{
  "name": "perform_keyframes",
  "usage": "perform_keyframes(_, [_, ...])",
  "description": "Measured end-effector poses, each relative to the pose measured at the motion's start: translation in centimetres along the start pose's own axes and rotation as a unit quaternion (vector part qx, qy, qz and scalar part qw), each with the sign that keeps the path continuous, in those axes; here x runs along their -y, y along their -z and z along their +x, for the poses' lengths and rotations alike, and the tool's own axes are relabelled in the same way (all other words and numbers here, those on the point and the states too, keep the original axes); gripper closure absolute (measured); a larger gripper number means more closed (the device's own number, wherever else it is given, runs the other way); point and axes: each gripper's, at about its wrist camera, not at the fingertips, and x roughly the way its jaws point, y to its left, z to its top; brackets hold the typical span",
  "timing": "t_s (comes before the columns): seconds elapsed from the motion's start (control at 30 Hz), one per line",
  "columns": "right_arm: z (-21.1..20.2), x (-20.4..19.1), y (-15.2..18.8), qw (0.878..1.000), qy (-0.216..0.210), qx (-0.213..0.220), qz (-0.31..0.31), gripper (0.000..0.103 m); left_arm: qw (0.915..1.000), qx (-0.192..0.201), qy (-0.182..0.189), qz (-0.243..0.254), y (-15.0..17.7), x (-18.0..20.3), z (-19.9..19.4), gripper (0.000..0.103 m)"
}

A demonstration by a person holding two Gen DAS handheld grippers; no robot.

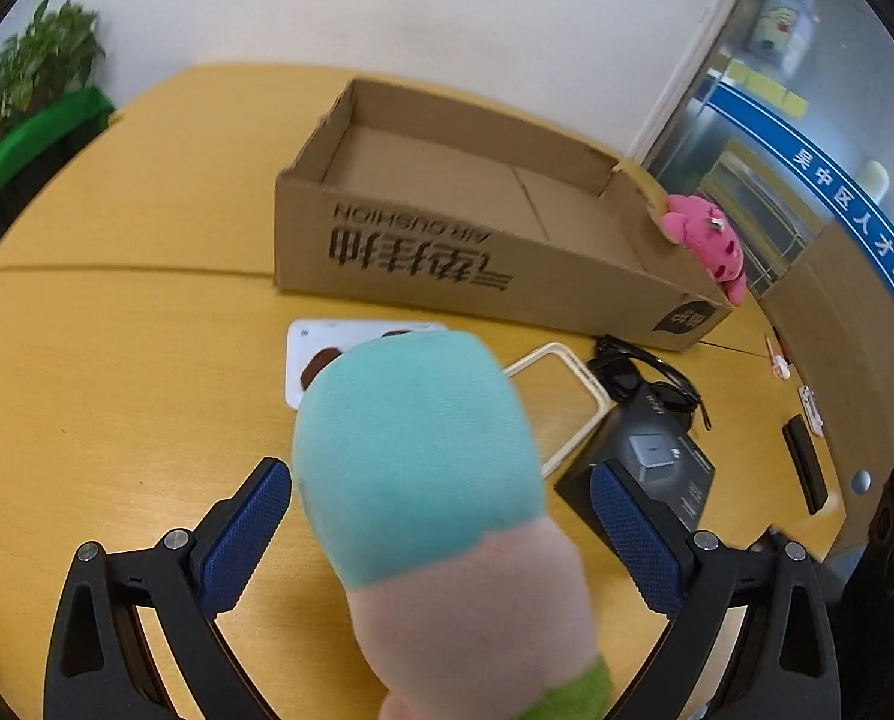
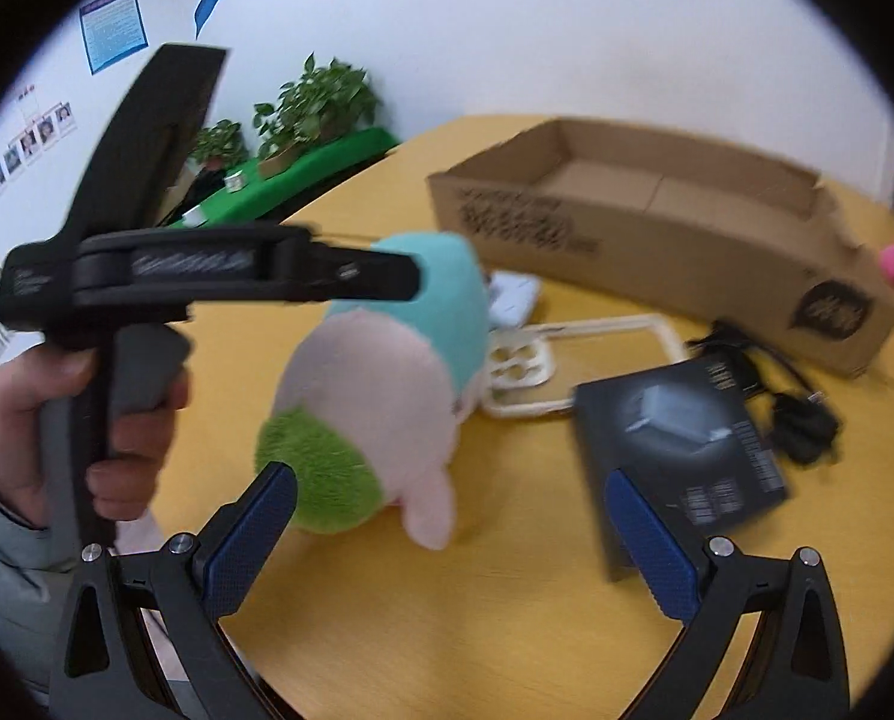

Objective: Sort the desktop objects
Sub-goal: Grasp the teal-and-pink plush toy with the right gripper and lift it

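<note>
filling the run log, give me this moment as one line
stage: reaching for toy | left gripper: open around plush toy, not closed | right gripper: open, empty | cardboard box: empty | toy on table

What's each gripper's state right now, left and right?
Left gripper: open, jaws wide on either side of the plush toy, pads not touching it.
Right gripper: open, holding nothing.

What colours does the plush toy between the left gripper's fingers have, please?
The plush toy is turquoise on top, pale pink in the middle and green at the base, clearest in the right wrist view.
</note>
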Motion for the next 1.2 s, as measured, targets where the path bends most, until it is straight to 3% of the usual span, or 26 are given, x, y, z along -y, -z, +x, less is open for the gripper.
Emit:
perform_keyframes(0.23, [5.7, -0.9, -1.4, 0.996, -0.081, -0.033, 0.029, 0.001, 0.9985, -0.052, 0.018, 0.002, 1.4, -1.4, 3.0, 0.003])
perform_keyframes(0.37, [8.1, -2.2, -1.3, 0.992, -0.107, -0.061, 0.014, 0.001, 0.9966, -0.061, 0.055, -0.012, 2.2, -2.1, 3.6, 0.01])
perform_keyframes(0.6, [9.8, -3.2, -0.7, 0.992, -0.104, -0.075, -0.002, 0.003, 0.9969, -0.043, 0.066, -0.012, 3.0, -1.9, 2.4, 0.019])
perform_keyframes(0.87, [8.8, -3.9, 0.0, 0.993, -0.096, -0.06, -0.019, 0.007, 0.9968, -0.033, 0.072, -0.014, 3.5, -1.0, 1.3, 0.02])
perform_keyframes(1.0, [8.4, -3.5, 0.5, 0.993, -0.105, -0.061, -0.01, 0.007, 0.9964, -0.042, 0.071, -0.02, 3.6, -0.3, 1.5, 0.02])
perform_keyframes(1.2, [6.3, -1.1, 2.2, 0.992, -0.105, -0.068, -0.007, 0.006, 0.991, -0.074, 0.109, -0.024, 4.9, 2.0, 2.9, 0.017])
